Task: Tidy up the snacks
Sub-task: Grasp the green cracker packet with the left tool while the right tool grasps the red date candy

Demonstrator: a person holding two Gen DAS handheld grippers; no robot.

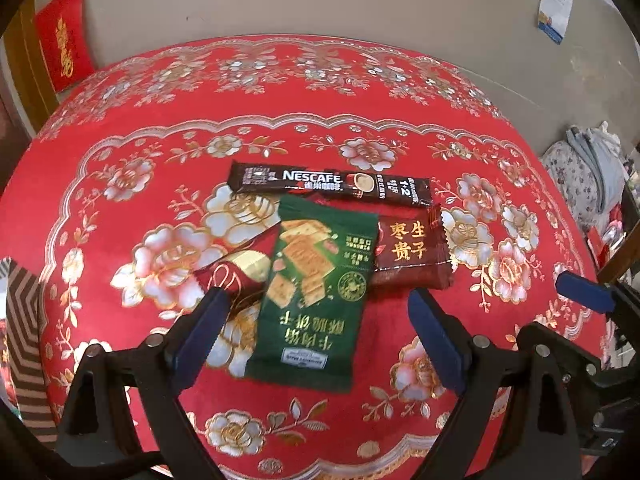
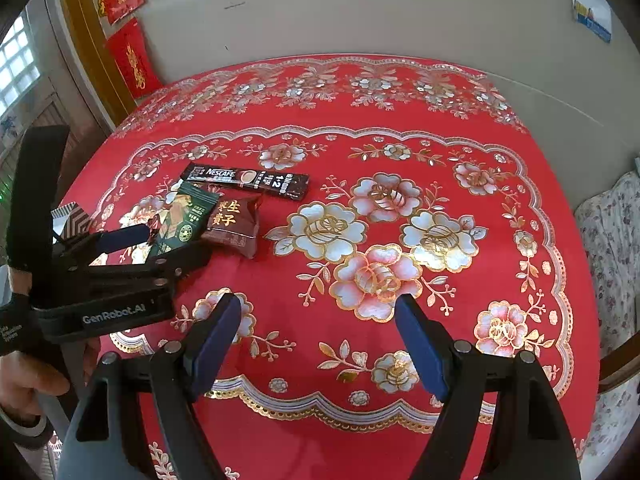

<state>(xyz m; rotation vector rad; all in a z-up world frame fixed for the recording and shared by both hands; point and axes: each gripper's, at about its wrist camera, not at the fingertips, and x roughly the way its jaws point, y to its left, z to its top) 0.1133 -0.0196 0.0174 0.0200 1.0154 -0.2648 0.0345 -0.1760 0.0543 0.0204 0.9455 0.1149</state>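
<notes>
Over the green foil cracker packet (image 1: 310, 304): left tool (image 1: 316, 320) wide open, empty; right tool (image 2: 320, 340) open, empty. Risk: pinching the overlapped brown jujube wrapper (image 1: 410, 256) too.

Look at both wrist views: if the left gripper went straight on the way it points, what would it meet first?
Most likely the green biscuit packet, which lies between the open fingers of the left gripper on the red tablecloth. How far above it the fingertips are is unclear.

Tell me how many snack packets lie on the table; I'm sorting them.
4: coffee stick farthest back, green cracker packet in front, brown date packet right, red-gold packet left, partly covered. Others may be hidden.
</notes>
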